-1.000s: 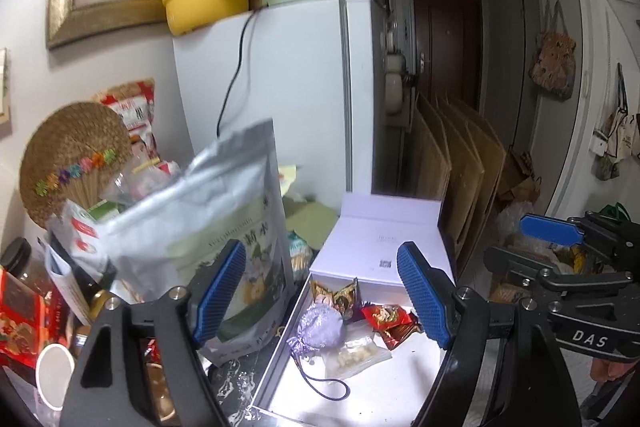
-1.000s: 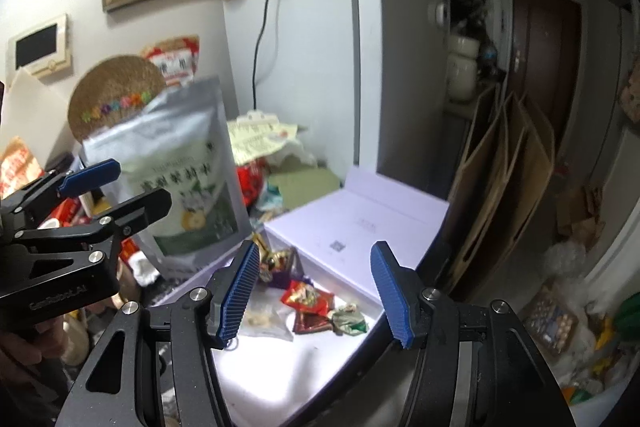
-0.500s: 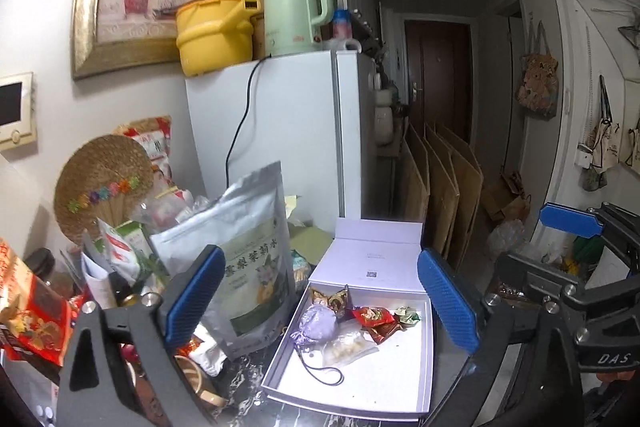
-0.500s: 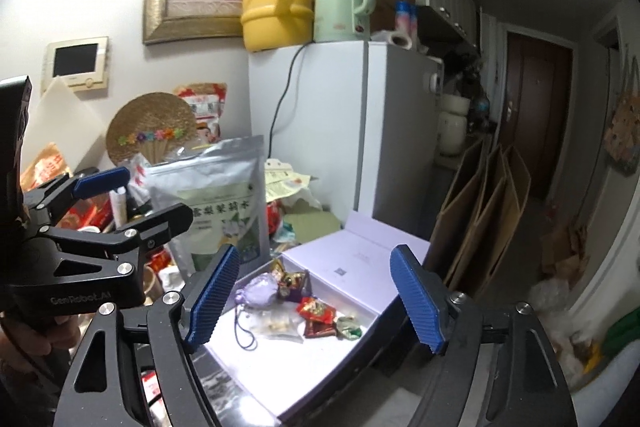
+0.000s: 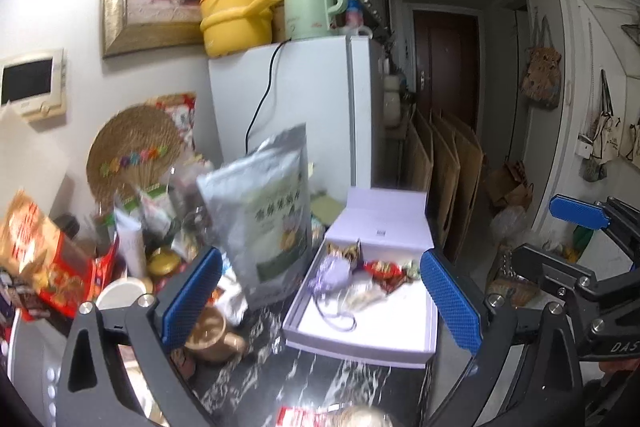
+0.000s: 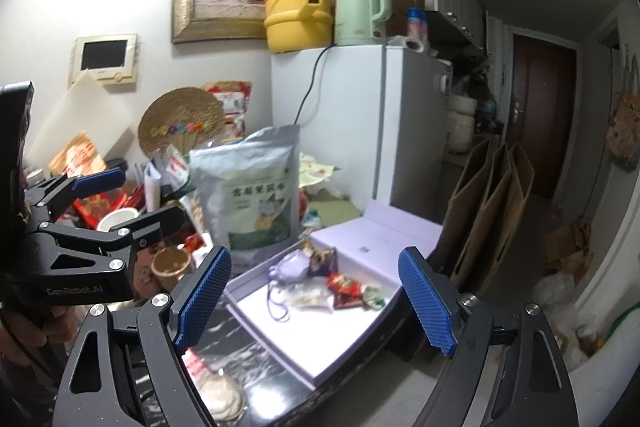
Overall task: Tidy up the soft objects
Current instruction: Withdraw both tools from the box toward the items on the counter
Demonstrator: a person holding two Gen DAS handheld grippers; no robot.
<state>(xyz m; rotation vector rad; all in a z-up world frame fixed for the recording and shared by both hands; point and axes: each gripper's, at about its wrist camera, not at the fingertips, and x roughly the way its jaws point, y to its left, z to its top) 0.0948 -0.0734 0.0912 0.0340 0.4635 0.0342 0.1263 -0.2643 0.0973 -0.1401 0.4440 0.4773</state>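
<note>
Fridge (image 5: 296, 131): white, stands behind the box, kettle and yellow pot on top.

Tabletop (image 5: 280, 379): dark marbled surface; clutter crowds it left of the box.

Box (image 5: 360, 337): shallow lavender tray with lid folded back toward the fridge. Sits at the tabletop's right edge.

Silver pouch (image 5: 268, 223): upright, just left of the box, touching or nearly touching its wall; cannot tell which.

Left claw (image 5: 320, 301): jaws spread wide, empty, held above the near end of the box.

Right claw (image 6: 316, 301): also wide and empty, box framed between its pads.

Purple sachet (image 5: 334, 273): in the box's far half, cord trailing toward the near wall.

Clear packet (image 5: 366, 293), red wrapper (image 5: 384, 269), small green wrapper (image 6: 374, 297): clustered right of the sachet, inside the box.

Judgement: several soft items are already boxed. A pale round item (image 6: 218, 401) lies on the tabletop in front of the box, possibly still to go in. Task looks largely done.
</note>
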